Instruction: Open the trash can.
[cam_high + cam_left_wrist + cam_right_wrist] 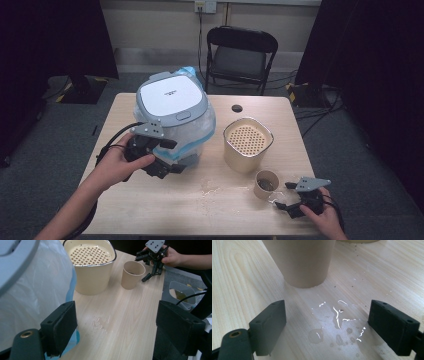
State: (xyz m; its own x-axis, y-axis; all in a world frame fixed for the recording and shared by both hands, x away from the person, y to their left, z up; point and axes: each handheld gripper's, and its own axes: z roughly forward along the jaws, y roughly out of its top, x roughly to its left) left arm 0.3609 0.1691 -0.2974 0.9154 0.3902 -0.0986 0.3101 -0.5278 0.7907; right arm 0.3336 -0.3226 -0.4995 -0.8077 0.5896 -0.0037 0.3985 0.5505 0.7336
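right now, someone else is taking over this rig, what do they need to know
Left tongs: open, nothing held, beside the bagged bin.
Right tongs: open, empty, just short of the paper cup.
The beige bucket with its strainer insert stands mid-table, the cup in front of it, dark dregs inside.
Small puddles lie on the table.
Left: nothing gripped yet; cup and spills are untouched.

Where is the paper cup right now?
In the high view, the paper cup stands at the table's near right, between the beige bucket and the right tongs.
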